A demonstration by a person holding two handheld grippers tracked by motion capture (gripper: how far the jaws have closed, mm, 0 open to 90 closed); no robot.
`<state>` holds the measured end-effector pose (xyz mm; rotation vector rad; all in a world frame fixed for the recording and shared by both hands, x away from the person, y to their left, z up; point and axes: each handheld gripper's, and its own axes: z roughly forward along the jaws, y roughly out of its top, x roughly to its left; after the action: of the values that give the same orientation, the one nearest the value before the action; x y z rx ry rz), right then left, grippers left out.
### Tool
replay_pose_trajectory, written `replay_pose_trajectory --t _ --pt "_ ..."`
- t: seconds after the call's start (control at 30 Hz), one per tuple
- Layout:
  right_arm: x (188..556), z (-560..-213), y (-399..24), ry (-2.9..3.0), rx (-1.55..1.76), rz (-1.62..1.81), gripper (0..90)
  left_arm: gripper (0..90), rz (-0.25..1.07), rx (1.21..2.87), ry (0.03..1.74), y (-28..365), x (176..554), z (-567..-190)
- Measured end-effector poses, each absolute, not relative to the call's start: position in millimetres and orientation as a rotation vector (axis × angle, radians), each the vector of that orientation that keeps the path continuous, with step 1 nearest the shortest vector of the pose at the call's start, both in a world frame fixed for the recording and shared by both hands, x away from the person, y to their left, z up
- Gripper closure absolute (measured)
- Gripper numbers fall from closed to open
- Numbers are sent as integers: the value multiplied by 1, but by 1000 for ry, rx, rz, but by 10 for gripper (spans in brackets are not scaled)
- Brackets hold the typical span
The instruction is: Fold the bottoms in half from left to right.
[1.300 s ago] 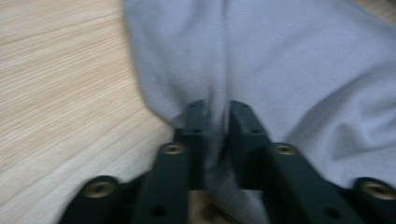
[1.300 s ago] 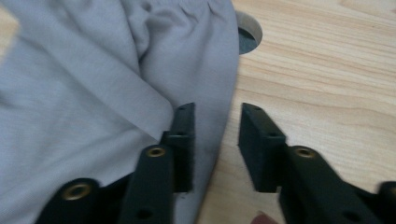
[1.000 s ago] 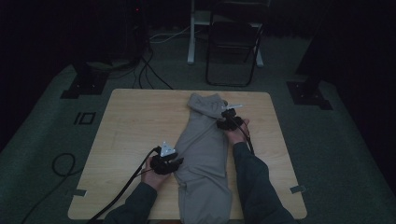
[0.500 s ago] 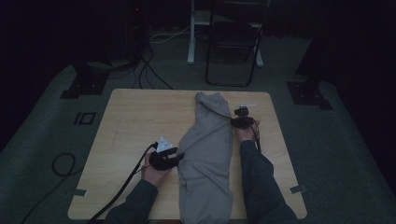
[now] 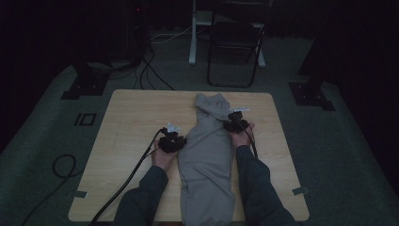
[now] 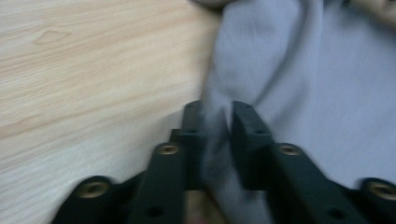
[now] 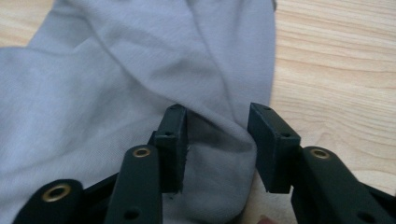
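Observation:
A long grey garment (image 5: 207,160) lies lengthwise down the middle of the wooden table (image 5: 131,113), bunched at its far end. My left gripper (image 5: 173,141) is at the garment's left edge. In the left gripper view its jaws have just been closing, and the left gripper (image 6: 217,109) now pinches a fold of the grey cloth (image 6: 303,84). My right gripper (image 5: 234,123) is at the garment's right edge, farther up. Its jaws have just been opening, and the right gripper (image 7: 217,112) now stands apart around a ridge of the cloth (image 7: 116,70) without pressing it.
Bare wood (image 7: 336,56) lies on both sides of the garment. The left gripper's cable (image 5: 127,183) trails off the near left of the table. Beyond the table stand a black chair (image 5: 235,42) and black stand feet (image 5: 84,84) on the floor.
My left gripper has slid farther up the garment's left edge and closed on the cloth. The right gripper has stayed at the right edge, and the garment's far end has shifted slightly.

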<state>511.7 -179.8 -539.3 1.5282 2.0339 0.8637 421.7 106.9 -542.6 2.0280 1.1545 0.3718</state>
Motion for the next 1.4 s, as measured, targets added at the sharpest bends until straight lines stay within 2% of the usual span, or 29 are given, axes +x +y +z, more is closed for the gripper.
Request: replay_pose_trajectory --t 0.17,0.5,0.57,0.63,0.83,1.0,1.13,1.27,1.4 --pt "502 -539 -175 2072 1491 879 614 864 398 2130 1073 104 399 -538" --pt "458 -539 -164 2198 1373 925 632 873 403 2159 1035 121 345 -538" --pt "450 -537 -161 2233 1353 913 639 830 413 2167 1019 122 342 -536" --pt "445 -535 -158 2266 1345 899 634 719 435 2143 1016 124 344 -533" --pt "445 -525 -151 2203 1257 964 469 516 405 2077 1058 122 378 -519" --pt "461 -515 -133 2182 1236 987 435 471 401 2034 1082 106 401 -524" --pt "475 -514 -116 2208 1200 983 443 549 382 2076 1126 103 407 -537" --pt "484 -512 -103 2214 1184 999 475 768 378 2108 1092 100 400 -536" --pt "487 -507 -94 2224 1151 1040 488 805 401 2175 1026 98 383 -534"
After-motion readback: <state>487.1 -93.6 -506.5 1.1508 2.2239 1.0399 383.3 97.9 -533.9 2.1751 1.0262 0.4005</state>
